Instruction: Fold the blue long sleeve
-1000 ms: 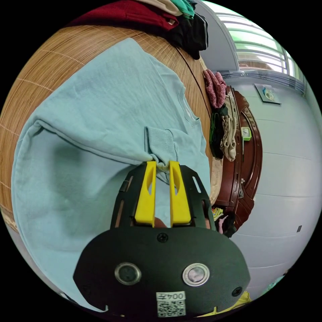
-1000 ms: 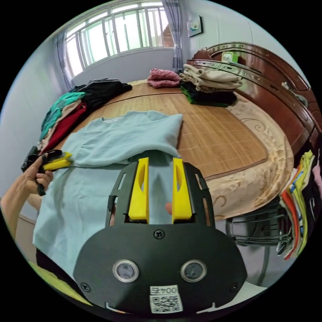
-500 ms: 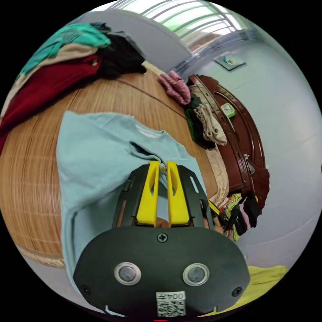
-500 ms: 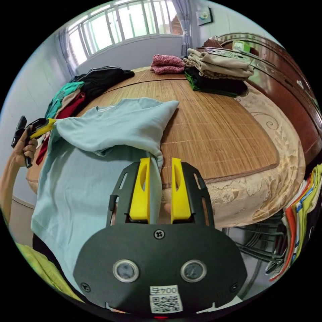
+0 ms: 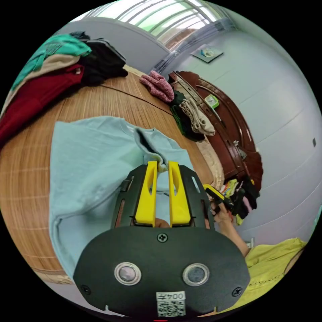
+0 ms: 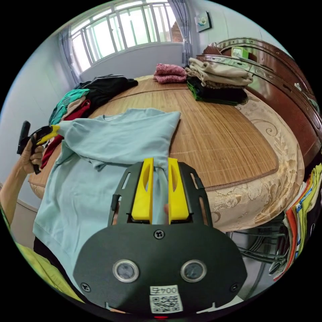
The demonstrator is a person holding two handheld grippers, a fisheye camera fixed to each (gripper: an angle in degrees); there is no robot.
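- The bed (image 6: 234, 134), covered by a woven bamboo mat, spreads wide in the right gripper view, with a dark wooden headboard (image 6: 285, 77) along its far side; the left gripper view shows the same mat (image 5: 27, 174) tilted.
- The blue long sleeve (image 6: 110, 144) lies on the near part of the mat, its lower part hanging over the bed's edge toward the person. In the left gripper view the shirt (image 5: 84, 167) shows its neck opening and a sleeve lifted off the body.
- A heap of red, teal, beige and black clothes (image 6: 77, 100) sits at the mat's far left; folded stacks (image 6: 214, 80) rest near the headboard.
- The window (image 6: 124, 30) shows broad in the right gripper view, and as a sliver in the left gripper view.
- The right gripper (image 6: 160, 164) has its yellow jaws nearly together, pinching a bunched strip of the shirt's fabric between them. The left gripper view catches it from outside (image 5: 214, 196), held in a hand.
- The left gripper (image 5: 162, 166) has its jaws narrowly apart, clamping the sleeve's cuff at the tips. The right gripper view shows it (image 6: 48, 130) at the far left, in a hand (image 6: 32, 157), pulling the sleeve taut sideways.
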